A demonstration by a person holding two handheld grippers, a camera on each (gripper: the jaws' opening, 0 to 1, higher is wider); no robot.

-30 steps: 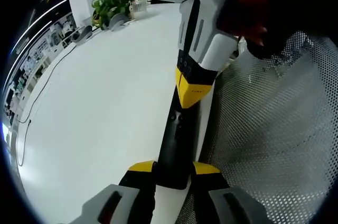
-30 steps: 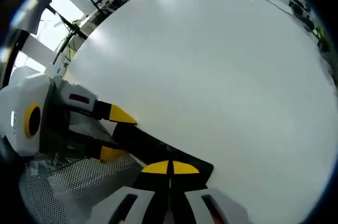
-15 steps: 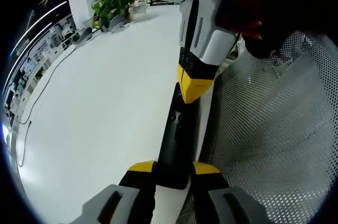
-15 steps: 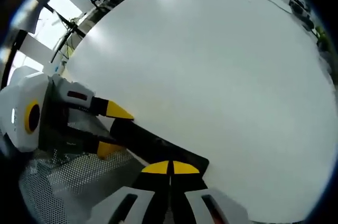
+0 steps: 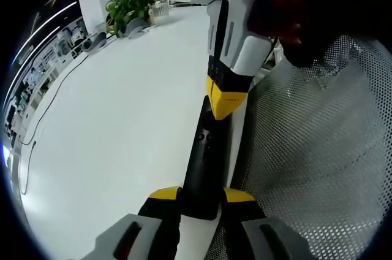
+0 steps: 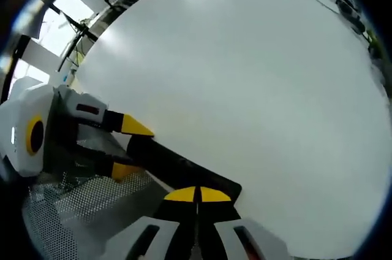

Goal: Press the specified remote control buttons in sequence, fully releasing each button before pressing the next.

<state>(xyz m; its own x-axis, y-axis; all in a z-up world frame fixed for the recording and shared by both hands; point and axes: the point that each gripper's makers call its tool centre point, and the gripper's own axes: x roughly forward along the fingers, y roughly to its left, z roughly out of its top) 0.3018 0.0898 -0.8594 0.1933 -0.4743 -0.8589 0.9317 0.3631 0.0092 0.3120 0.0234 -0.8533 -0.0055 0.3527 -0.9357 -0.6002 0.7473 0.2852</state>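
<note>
Black plastic is what we work on here: the remote (image 5: 207, 165) lies long and thin at the edge of the white counter (image 5: 110, 125), beside a perforated metal mesh (image 5: 312, 162) on the right. Our left hand-held gripper (image 5: 202, 195) pinches the near end of the remote between its yellow tips, holding it steady. In the right gripper view the same remote (image 6: 177, 168) runs from that hand-held gripper across to our own right hand-held gripper (image 6: 197, 195), whose two yellow tips are pressed together into one blunt point. In the left gripper view that point (image 5: 225, 97) sits at the far end of the remote; we cannot tell whether it is pressing or just touching.

To do this step well, we judge that the closed tips should come down straight onto one button only, then lift fully clear before moving on. The left grip should stay firm so the remote does not slide off the edge. A plant (image 5: 125, 5) and a cable (image 5: 46, 113) lie far off.
</note>
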